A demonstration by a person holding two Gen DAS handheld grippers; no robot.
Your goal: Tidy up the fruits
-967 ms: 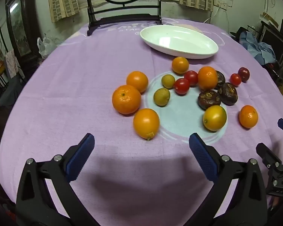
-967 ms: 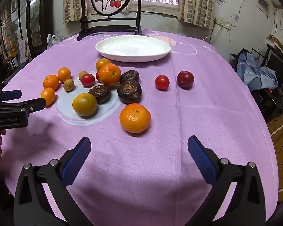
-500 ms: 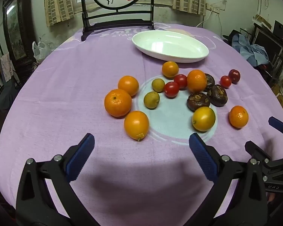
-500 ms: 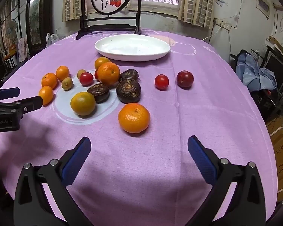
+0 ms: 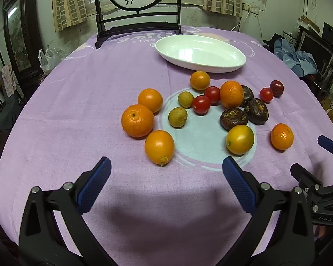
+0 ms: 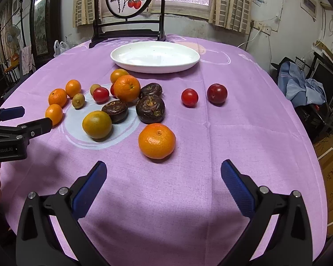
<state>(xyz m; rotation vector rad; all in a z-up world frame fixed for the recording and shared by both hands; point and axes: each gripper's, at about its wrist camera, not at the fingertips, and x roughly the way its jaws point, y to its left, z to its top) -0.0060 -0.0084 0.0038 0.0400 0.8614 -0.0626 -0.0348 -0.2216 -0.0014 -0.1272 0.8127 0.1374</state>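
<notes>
Over tablecloth (image 5: 77,102), left claw (image 5: 166,168) advanced nearer oranges (image 5: 159,146); both claws spread.

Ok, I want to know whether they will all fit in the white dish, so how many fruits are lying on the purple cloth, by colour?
Orange or yellow-orange fruits: 7
Small green fruits: 2
Bright red fruits: 3
Dark red fruit: 1
Dark brown fruits: 3
Total: 16

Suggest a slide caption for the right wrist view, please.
Open right gripper approaches a mandarin; empty white dish waits behind.
</notes>
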